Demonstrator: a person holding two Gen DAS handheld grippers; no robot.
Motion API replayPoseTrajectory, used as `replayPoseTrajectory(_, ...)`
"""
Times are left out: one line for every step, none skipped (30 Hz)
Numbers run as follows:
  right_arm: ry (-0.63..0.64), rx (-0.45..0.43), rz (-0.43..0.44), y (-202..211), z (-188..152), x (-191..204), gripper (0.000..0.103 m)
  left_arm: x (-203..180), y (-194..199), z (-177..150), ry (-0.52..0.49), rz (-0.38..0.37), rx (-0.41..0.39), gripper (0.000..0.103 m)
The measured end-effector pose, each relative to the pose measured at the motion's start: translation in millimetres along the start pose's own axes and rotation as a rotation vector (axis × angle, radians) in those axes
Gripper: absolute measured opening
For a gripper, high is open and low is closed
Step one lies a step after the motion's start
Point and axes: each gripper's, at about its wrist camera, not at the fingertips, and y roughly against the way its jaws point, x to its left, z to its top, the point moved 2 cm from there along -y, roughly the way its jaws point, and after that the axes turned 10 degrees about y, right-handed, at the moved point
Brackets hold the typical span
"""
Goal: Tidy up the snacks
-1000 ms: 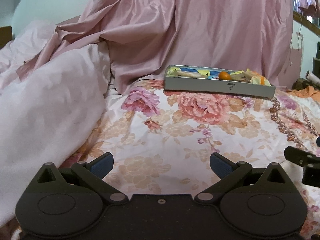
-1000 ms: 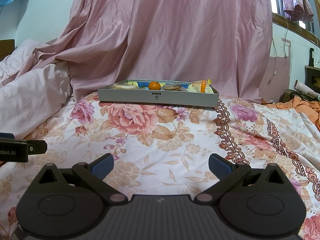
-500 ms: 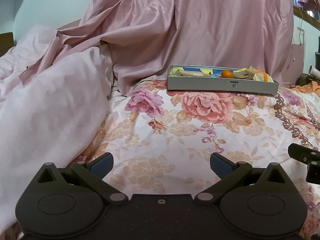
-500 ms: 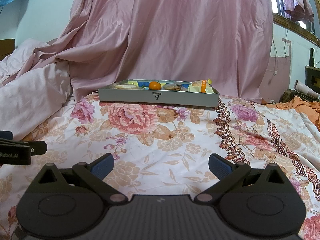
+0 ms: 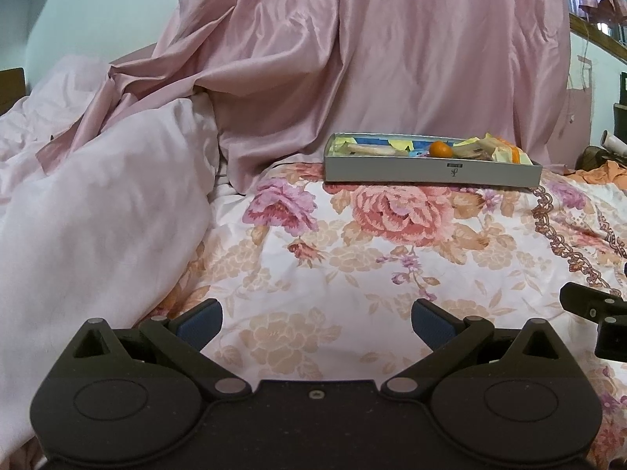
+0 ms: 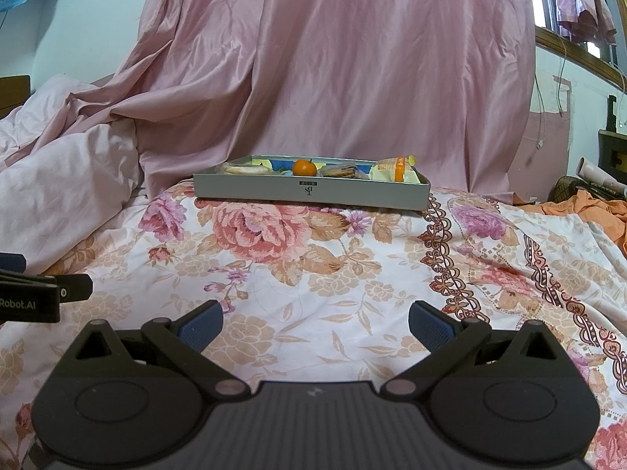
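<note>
A shallow grey tray (image 5: 431,172) (image 6: 309,190) rests at the far end of the floral bedspread. It holds a small orange fruit (image 5: 440,149) (image 6: 304,167), a round biscuit pack (image 6: 243,169), a brown wrapped snack (image 6: 341,171) and yellow-and-orange packets (image 5: 505,152) (image 6: 395,168). My left gripper (image 5: 316,323) is open and empty, low over the bedspread and well short of the tray. My right gripper (image 6: 315,323) is likewise open with nothing between its fingers, facing the tray straight on. Each gripper shows at the edge of the other's view.
A pink satin sheet (image 6: 352,70) hangs behind the tray. A rumpled pale pink duvet (image 5: 90,211) is heaped at the left. Orange cloth (image 6: 595,211) and clutter lie at the far right, under a window ledge (image 6: 580,51).
The left wrist view has levelled out and the tray sits a little lower and more central in it. The right gripper has barely moved. Both stay open.
</note>
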Motion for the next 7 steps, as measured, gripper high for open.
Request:
replayPoseTrajectory(0.0, 0.001, 0.0, -0.1, 0.0, 0.0, 0.103, 0.0, 0.1, 0.2, 0.0, -0.001, -0.001, 0.102)
replayPoseTrajectory(0.0, 0.0, 0.0, 0.1, 0.1, 0.0, 0.103, 0.2, 0.2, 0.3, 0.0, -0.003, -0.002, 0.102)
replayPoseTrajectory(0.0, 0.0, 0.0, 0.0, 0.2, 0.0, 0.103, -0.2, 0.4, 0.3, 0.0, -0.005, -0.003, 0.102)
replayPoseTrajectory(0.0, 0.0, 0.0, 0.0, 0.2, 0.0, 0.103, -0.1, 0.5, 0.4, 0.001, -0.006, -0.004, 0.102)
replayPoseTrajectory(0.0, 0.0, 0.0, 0.0, 0.2, 0.1, 0.103, -0.5, 0.6, 0.4, 0.0, -0.006, -0.004, 0.102)
replayPoseTrajectory(0.0, 0.0, 0.0, 0.1, 0.2, 0.0, 0.103, -0.5, 0.7, 0.2, -0.001, -0.005, -0.004, 0.102)
replayPoseTrajectory(0.0, 0.0, 0.0, 0.2, 0.2, 0.1, 0.103, -0.5, 0.6, 0.2, 0.0, -0.005, -0.004, 0.102)
